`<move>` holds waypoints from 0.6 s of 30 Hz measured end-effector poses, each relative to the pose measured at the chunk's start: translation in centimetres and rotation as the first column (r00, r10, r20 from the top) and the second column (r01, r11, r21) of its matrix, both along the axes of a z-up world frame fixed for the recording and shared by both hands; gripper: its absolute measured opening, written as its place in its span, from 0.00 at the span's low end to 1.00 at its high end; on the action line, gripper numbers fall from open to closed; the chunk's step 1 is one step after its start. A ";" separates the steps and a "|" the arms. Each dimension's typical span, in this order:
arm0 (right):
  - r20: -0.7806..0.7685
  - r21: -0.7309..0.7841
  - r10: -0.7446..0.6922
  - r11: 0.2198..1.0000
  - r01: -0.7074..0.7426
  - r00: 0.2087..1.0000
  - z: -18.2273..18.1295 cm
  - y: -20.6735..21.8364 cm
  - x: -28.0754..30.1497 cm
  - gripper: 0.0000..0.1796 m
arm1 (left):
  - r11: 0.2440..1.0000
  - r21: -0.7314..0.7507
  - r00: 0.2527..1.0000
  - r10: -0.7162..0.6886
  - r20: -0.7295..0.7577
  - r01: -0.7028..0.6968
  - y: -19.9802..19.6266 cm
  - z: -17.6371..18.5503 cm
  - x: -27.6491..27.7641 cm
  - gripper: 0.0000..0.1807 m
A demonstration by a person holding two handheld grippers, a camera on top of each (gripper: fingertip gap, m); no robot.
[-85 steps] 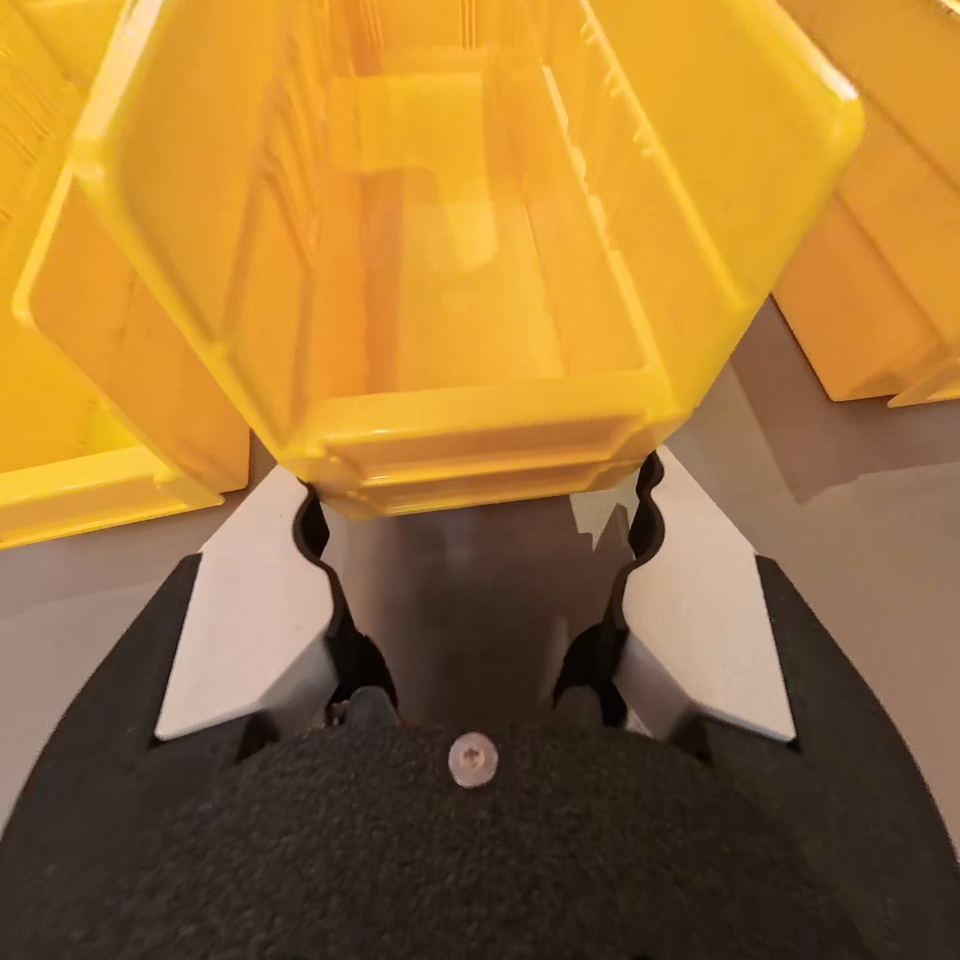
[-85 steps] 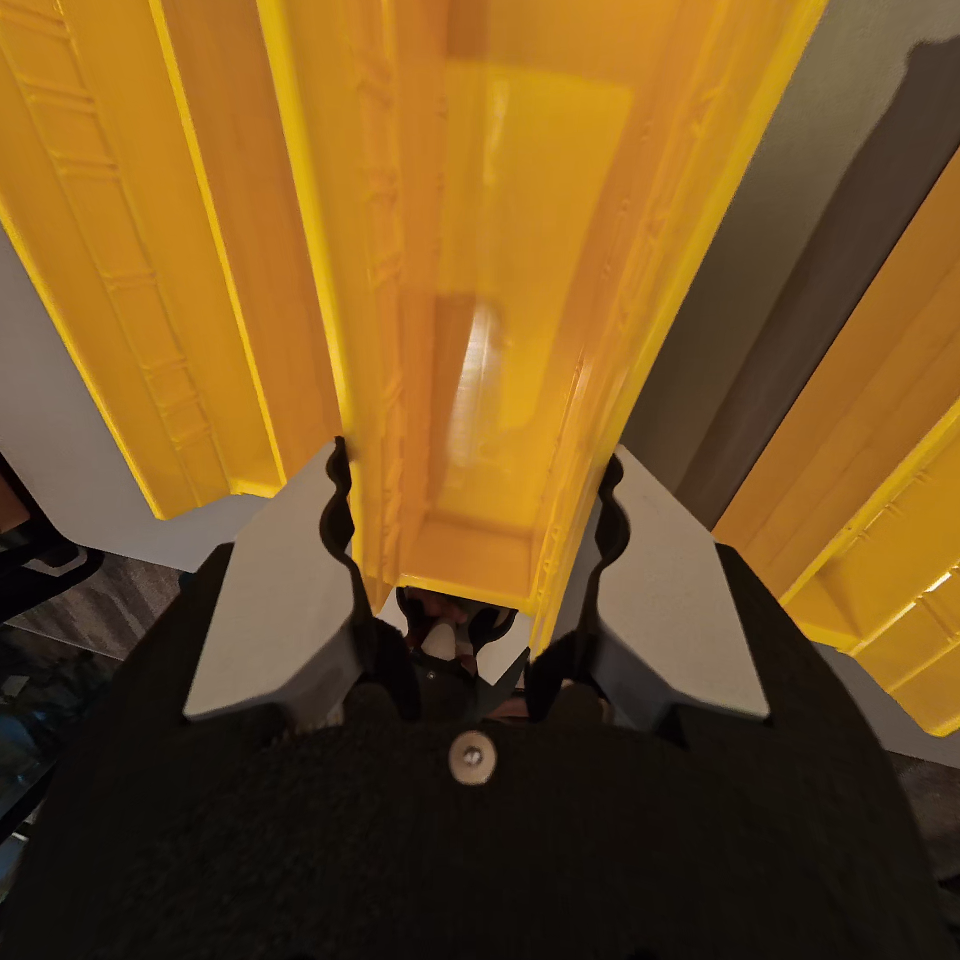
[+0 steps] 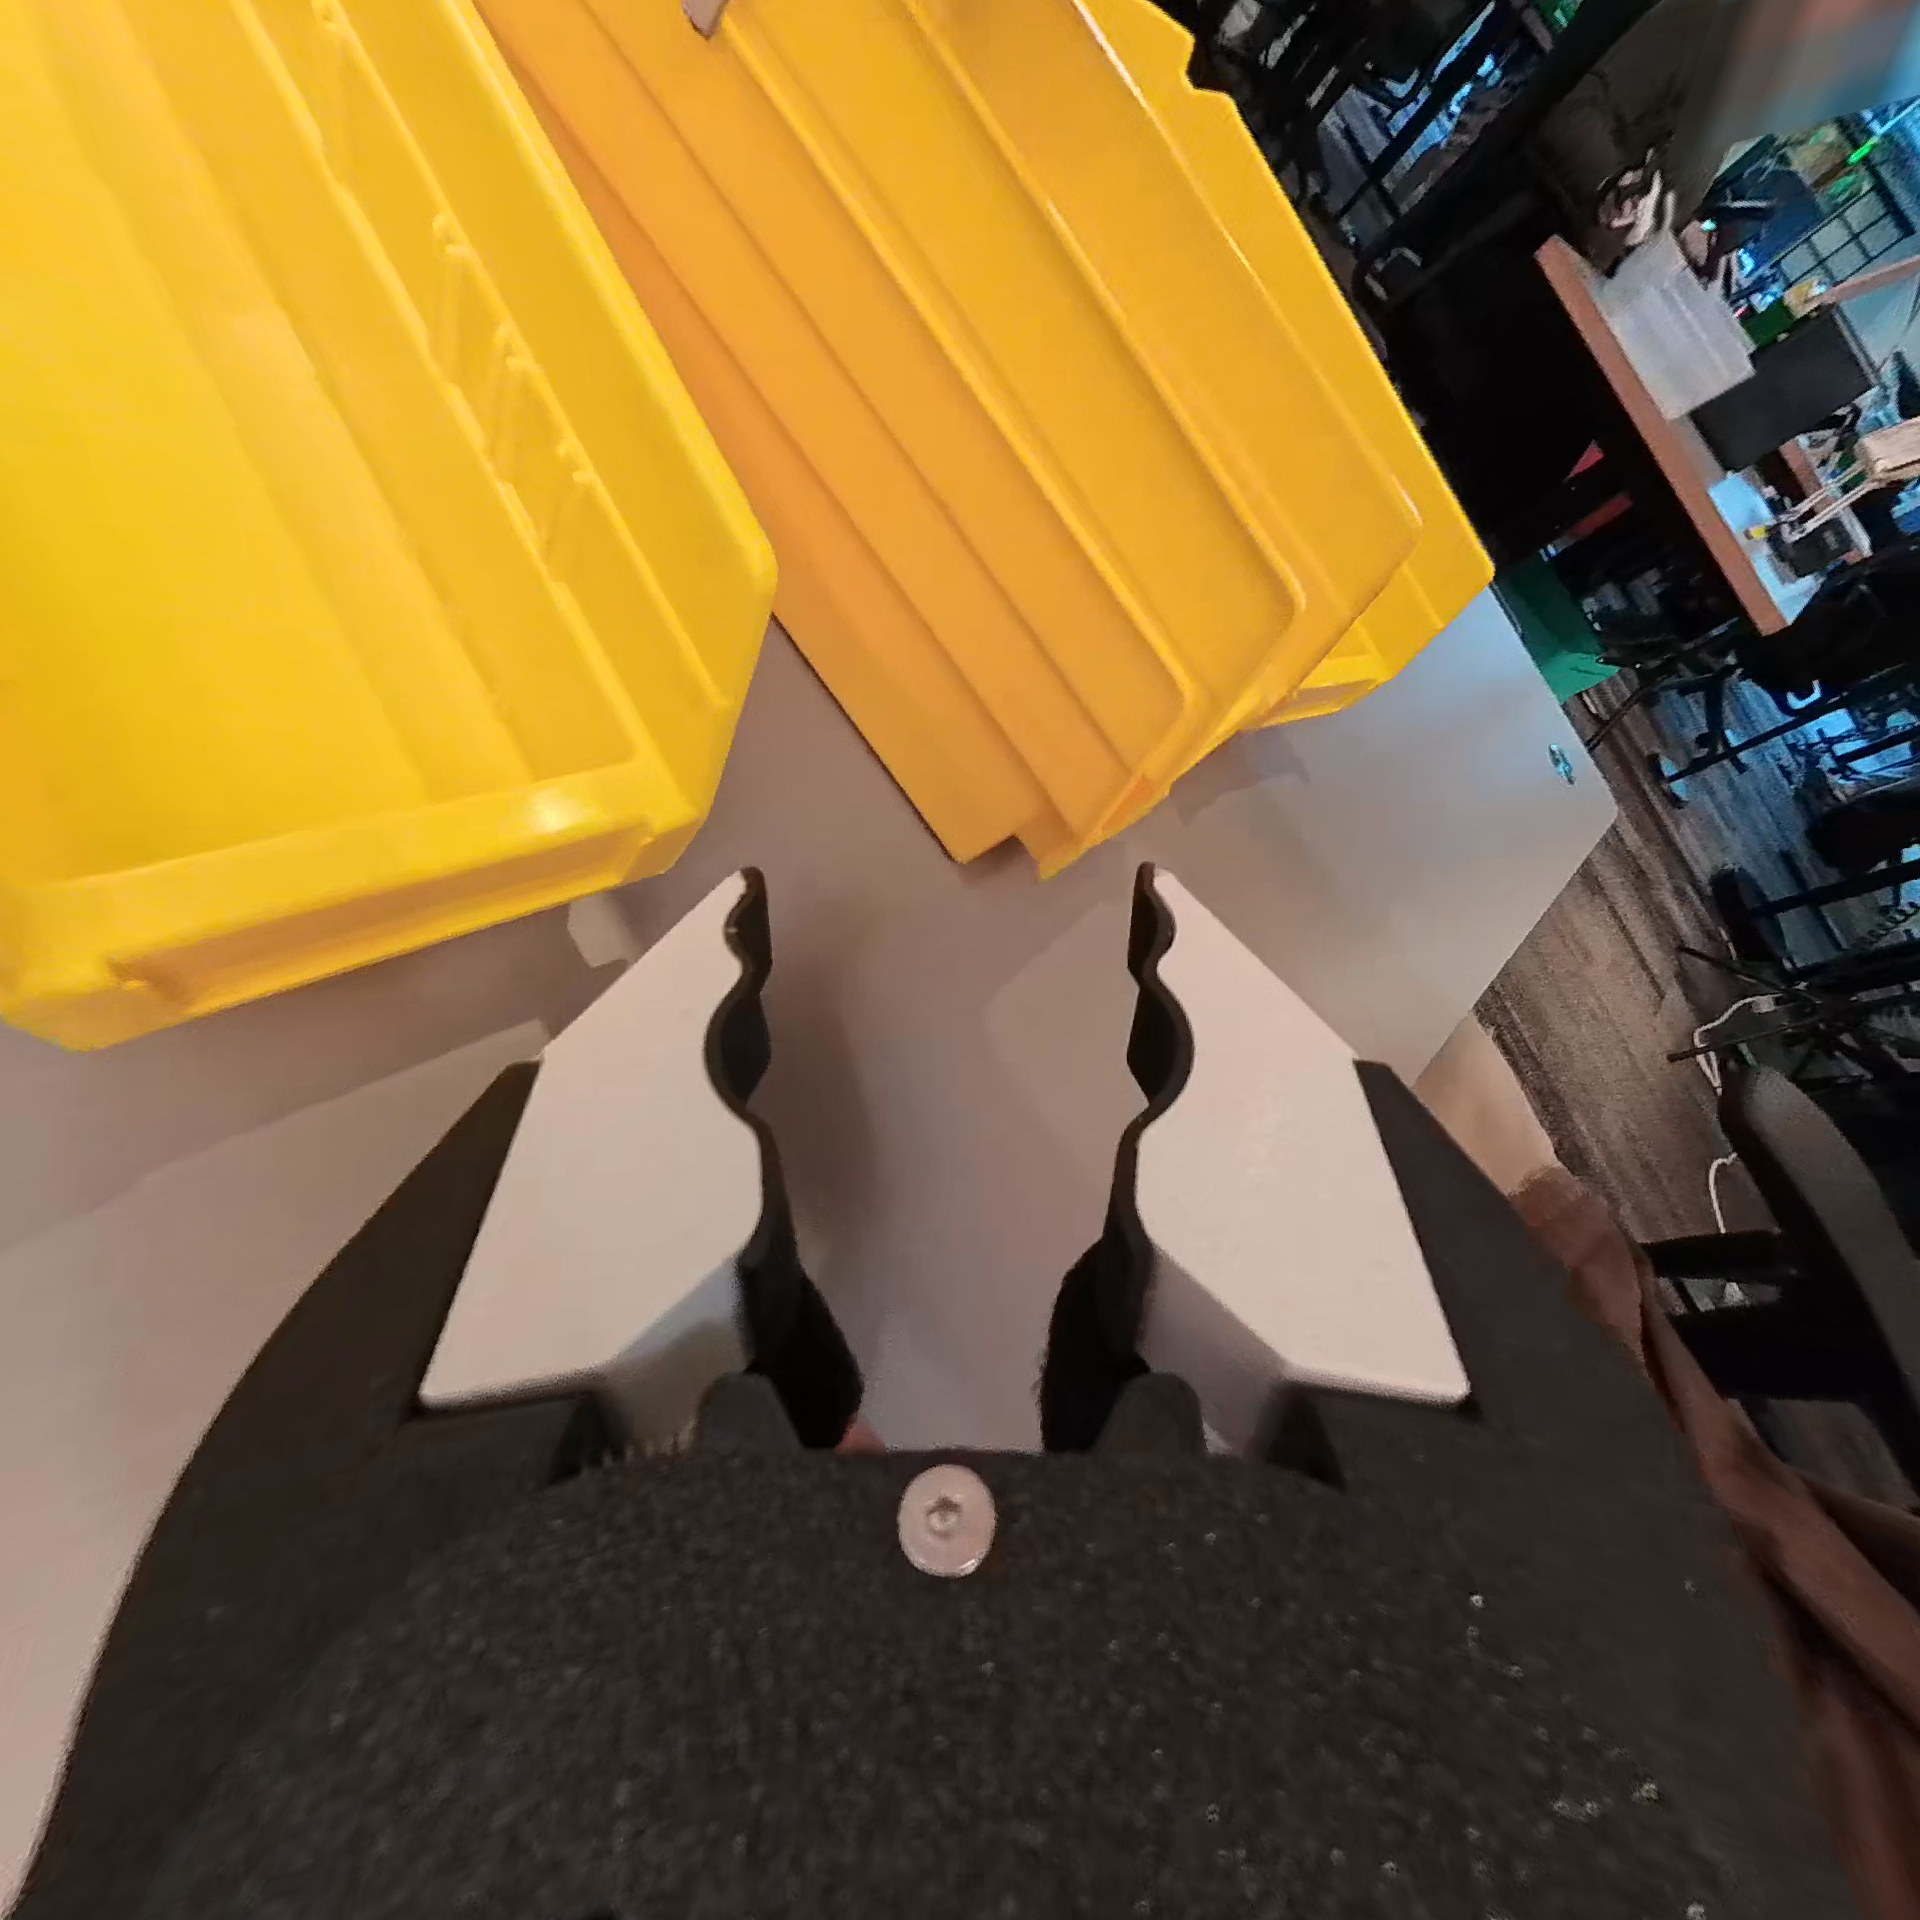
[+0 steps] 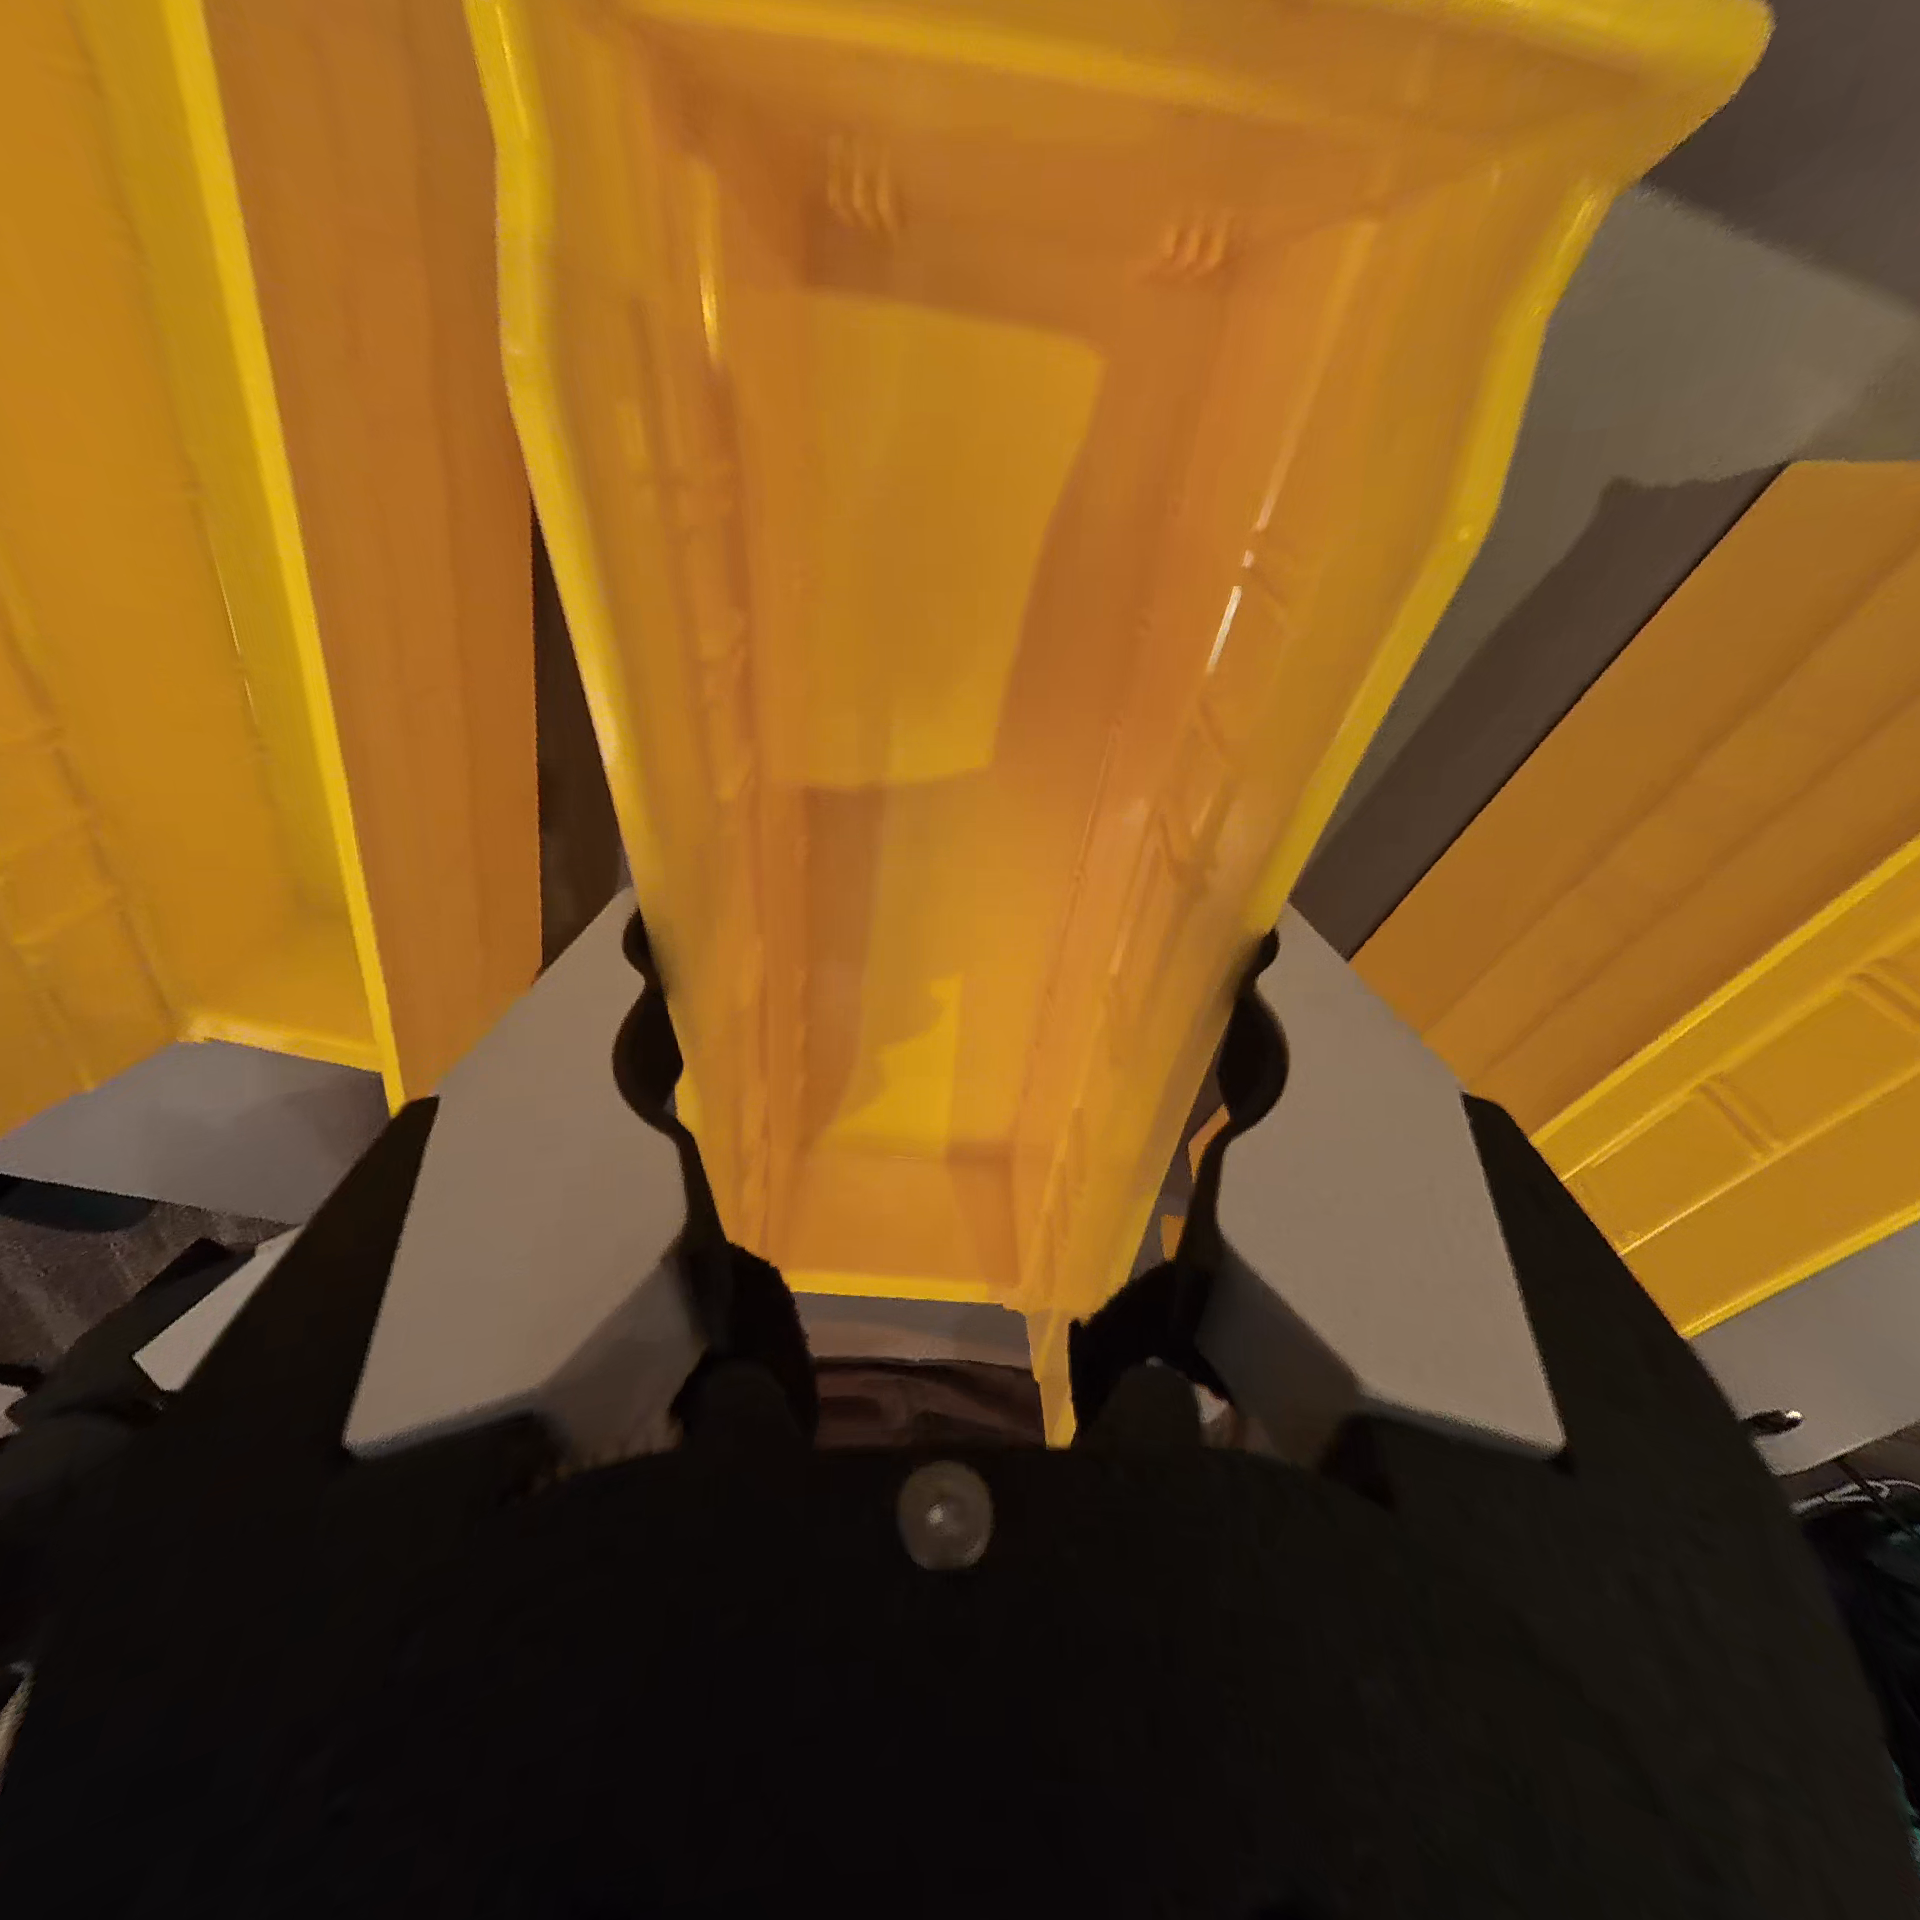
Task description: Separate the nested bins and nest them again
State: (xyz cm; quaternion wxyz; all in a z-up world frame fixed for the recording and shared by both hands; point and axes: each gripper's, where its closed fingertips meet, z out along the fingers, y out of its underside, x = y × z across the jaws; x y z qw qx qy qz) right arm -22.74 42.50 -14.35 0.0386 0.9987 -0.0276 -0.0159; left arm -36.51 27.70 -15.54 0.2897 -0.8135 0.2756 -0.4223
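Right gripper (image 4: 951, 1101) clenched on the near end of a yellow bin (image 4: 997, 582): one grey finger (image 4: 540, 1174) on each side wall, near end deep between the jaws. Bin's long axis runs straight away from the fingers, open top toward the camera, far rim blurred; looks lifted off the grey table (image 4: 1714, 343), contact underneath not visible. Two more yellow bins flank it, one at left (image 4: 208, 571) and one at right (image 4: 1662, 935), both lying on the table, apart from the held one. Left gripper (image 3: 948, 894) released, jaws spread, nothing between them, hovering above bare table (image 3: 935, 1039). Ahead-left of its fingers, an upright bin (image 3: 343, 582) with open top showing, short end wall just beyond the left fingertip (image 3: 743, 914). Ahead-right, a bin side wall (image 3: 1039, 468) tilted, reaching toward the table's right edge, corner close past the fingertips, not touching. Which of these matches the right view's neighbours: cannot tell. Judgement: bins are separated, re-nesting comes next; held bin must line its long axis up with a receiving bin and drop in open-side-up. Right hand carries; left hand is free and nearest the upright bin, so could steady it. Risk: skewed entry jams the walls.
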 end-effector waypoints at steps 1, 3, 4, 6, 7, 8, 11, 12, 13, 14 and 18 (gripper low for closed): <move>-0.002 -0.013 0.005 1.000 -0.005 1.000 0.1 -0.3 -0.1 0.59 | 1.000 0.001 1.000 -0.003 0.006 0.003 0.0 0.1 0.2 0.37; -0.009 -0.030 0.011 0.999 -0.011 1.000 0.4 -0.7 -0.3 0.58 | 1.000 -0.003 1.000 -0.013 -0.003 0.013 0.0 0.0 0.4 0.37; -0.013 -0.028 0.005 1.000 -0.005 1.000 0.7 -0.7 -0.3 0.58 | 1.000 -0.004 1.000 -0.018 -0.010 0.018 -0.1 -0.2 0.6 0.37; -0.023 -0.026 -0.010 1.000 0.009 1.000 1.7 -0.8 -0.2 0.57 | 1.000 -0.004 0.999 -0.026 -0.018 0.026 -0.4 -0.3 0.7 0.37; -0.029 -0.038 -0.010 0.999 0.009 1.000 2.3 -0.9 -0.1 0.57 | 1.000 0.001 0.999 -0.028 -0.018 0.028 -0.5 -0.2 0.8 0.37; -0.031 -0.055 -0.007 0.998 0.005 1.000 3.1 -1.2 0.0 0.57 | 0.999 0.007 0.999 -0.032 -0.017 0.032 -0.6 -0.2 0.9 0.37; -0.014 -0.082 0.004 0.997 -0.006 1.000 5.0 -1.7 0.4 0.57 | 0.999 0.013 0.999 -0.036 -0.025 0.037 -0.6 -0.3 1.0 0.37; -0.006 -0.085 0.003 0.996 -0.004 1.000 5.2 -1.9 0.5 0.57 | 0.999 0.007 0.999 -0.038 -0.024 0.038 -0.7 -0.3 1.1 0.37; -0.002 -0.090 0.002 0.996 -0.002 1.000 4.9 -2.0 0.5 0.57 | 0.999 0.001 0.999 -0.040 -0.023 0.040 -0.7 -0.4 1.1 0.37; -0.002 -0.091 0.004 0.996 -0.005 1.000 4.5 -2.1 0.5 0.57 | 0.999 -0.001 0.999 -0.041 -0.023 0.041 -0.7 -0.4 1.1 0.37; -0.017 -0.074 -0.016 0.997 0.015 1.000 2.4 -1.9 0.3 0.59 | 0.998 0.025 0.998 -0.052 -0.041 0.053 -1.1 -0.4 1.2 0.36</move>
